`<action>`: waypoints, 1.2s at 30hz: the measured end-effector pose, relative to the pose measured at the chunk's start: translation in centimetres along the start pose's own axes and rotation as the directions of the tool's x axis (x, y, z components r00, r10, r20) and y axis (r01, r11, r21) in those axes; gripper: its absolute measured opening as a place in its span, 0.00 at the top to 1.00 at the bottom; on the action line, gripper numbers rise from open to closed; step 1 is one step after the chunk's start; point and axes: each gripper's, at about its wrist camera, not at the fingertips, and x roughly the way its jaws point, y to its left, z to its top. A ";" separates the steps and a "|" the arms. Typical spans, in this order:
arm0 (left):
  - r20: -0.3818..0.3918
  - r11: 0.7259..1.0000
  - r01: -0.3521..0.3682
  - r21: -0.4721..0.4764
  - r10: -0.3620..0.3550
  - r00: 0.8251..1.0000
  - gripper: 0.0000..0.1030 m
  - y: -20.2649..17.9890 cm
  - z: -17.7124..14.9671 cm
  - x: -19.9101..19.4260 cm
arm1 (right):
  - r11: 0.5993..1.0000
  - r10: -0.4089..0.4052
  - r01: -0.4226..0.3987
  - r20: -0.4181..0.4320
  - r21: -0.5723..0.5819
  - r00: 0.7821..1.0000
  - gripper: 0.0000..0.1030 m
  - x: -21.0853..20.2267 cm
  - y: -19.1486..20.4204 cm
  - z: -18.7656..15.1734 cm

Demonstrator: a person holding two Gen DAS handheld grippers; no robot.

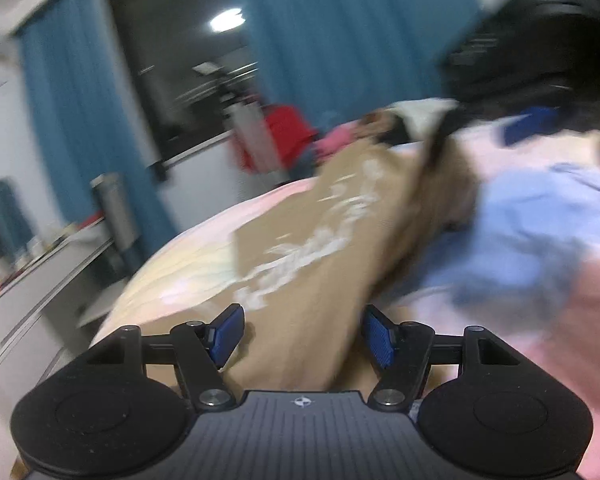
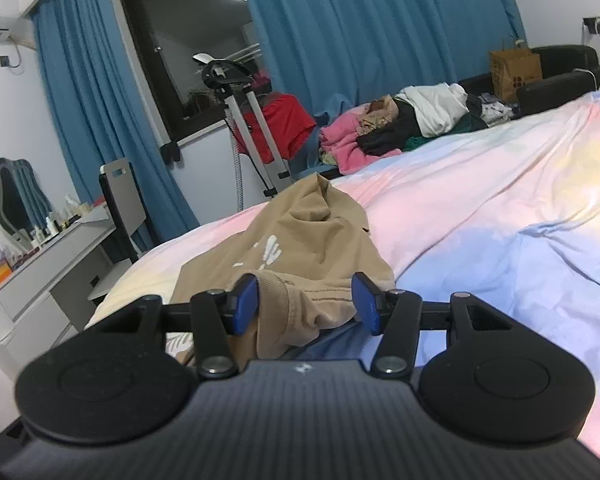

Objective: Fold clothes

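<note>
Garment under inspection: a tan shirt [image 2: 300, 240] with white print, lying on the pastel bedspread [image 2: 480, 200] directly ahead of both tools. The right gripper [image 2: 306, 300] stands spread, its collar hem bunched between the parted jaws, unclamped. The left gripper [image 1: 304, 334] likewise stands released, fabric running between its blue pads [image 1: 230, 332]. Judgement: both are positioned to pinch edges for a fold.

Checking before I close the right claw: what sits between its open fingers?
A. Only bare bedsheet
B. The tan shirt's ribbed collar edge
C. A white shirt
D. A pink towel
B: in the right wrist view the tan shirt has its stitched collar edge bunched between the spread fingers of the right claw, with the pastel bedsheet beyond.
</note>
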 end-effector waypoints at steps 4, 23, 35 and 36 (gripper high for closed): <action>-0.010 0.988 -0.138 -0.063 0.138 0.990 0.26 1.8 0.2 -0.2 | 0.999 -0.048 0.048 -0.017 0.005 0.999 0.48 0.8 -0.7 -0.4; 0.111 0.906 -0.224 -0.360 0.280 0.954 0.12 8.7 3.2 -5.7 | 0.964 -0.213 0.246 0.263 -0.100 0.941 0.48 -2.7 0.4 -0.6; -0.030 0.899 -0.226 -0.376 0.232 0.972 0.11 8.8 2.4 -3.1 | 0.955 -0.241 0.274 0.242 -0.114 0.940 0.48 -2.5 -0.3 -0.6; -0.025 0.891 -0.225 -0.394 0.234 0.972 0.11 9.1 2.5 -3.2 | 0.953 -0.248 0.280 0.236 -0.114 0.940 0.48 -2.3 -0.2 -0.7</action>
